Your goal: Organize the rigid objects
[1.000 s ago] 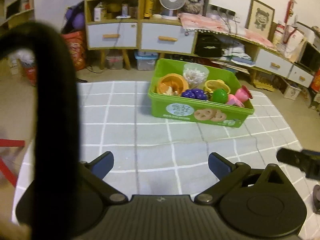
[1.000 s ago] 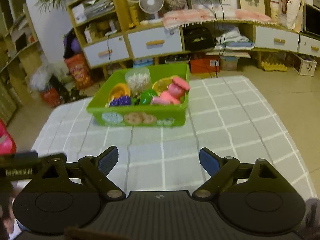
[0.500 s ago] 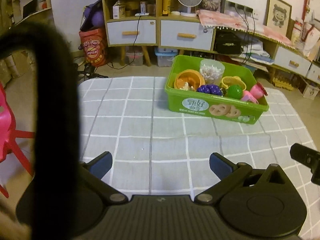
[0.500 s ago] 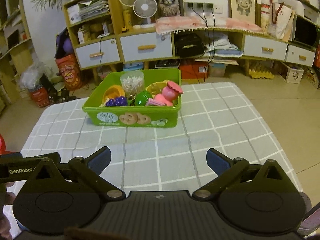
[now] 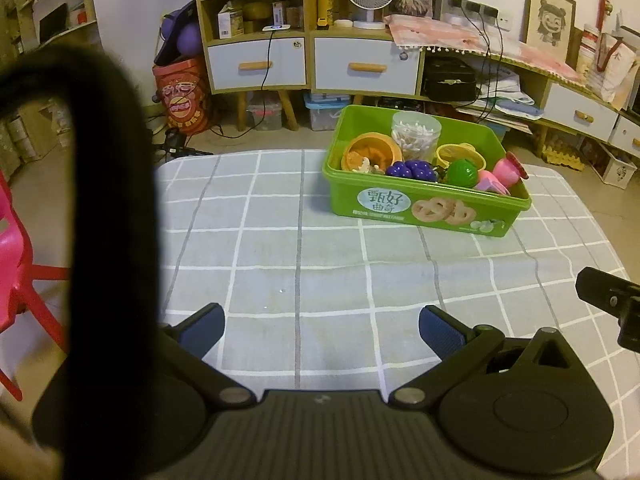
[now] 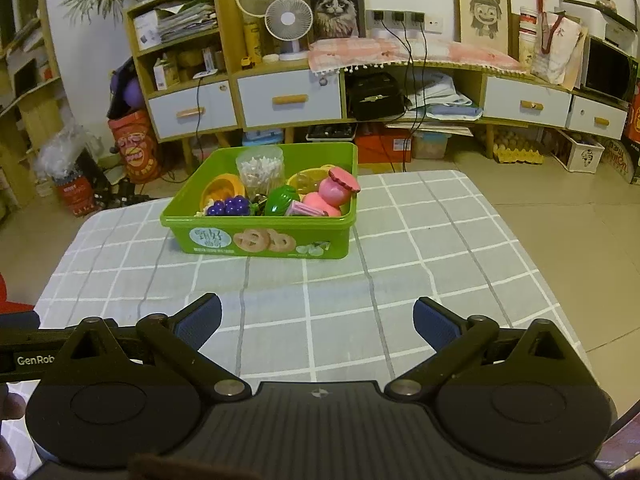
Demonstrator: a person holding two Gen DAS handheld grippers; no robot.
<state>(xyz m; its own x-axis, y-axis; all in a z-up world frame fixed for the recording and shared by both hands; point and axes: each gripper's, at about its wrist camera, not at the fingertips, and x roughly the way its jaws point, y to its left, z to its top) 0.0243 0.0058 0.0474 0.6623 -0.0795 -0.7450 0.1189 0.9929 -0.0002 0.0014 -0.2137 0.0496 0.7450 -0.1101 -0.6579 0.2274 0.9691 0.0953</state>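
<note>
1. A pink chair (image 5: 16, 264) stands at the far left, beside the table (image 5: 320, 248), which is covered in a grey checked cloth.
2. The left tongs (image 5: 320, 330) hang over the near part of the cloth, jaws wide apart and nothing between them.
3. The right tongs (image 6: 318, 322) hang likewise over the near cloth; their jaws have just been opening and now stand wide, with nothing between them.
4. A green bin (image 6: 260, 236) sits on the cloth beyond both tongs, well apart from them, toward the table's far edge.
5. Inside the bin, from left: an orange bowl (image 6: 224, 190), purple grapes (image 6: 230, 206) in front of it, a clear jar (image 6: 260, 170) of cotton swabs at the back, a green ball (image 6: 280, 200), a yellow cup (image 6: 306, 180) behind it, and pink toys (image 6: 332, 194) at the right end.
6. Behind the table, a wooden cabinet (image 6: 288, 96) with pale drawers runs along the wall, a small fan (image 6: 289, 20) on top.
</note>
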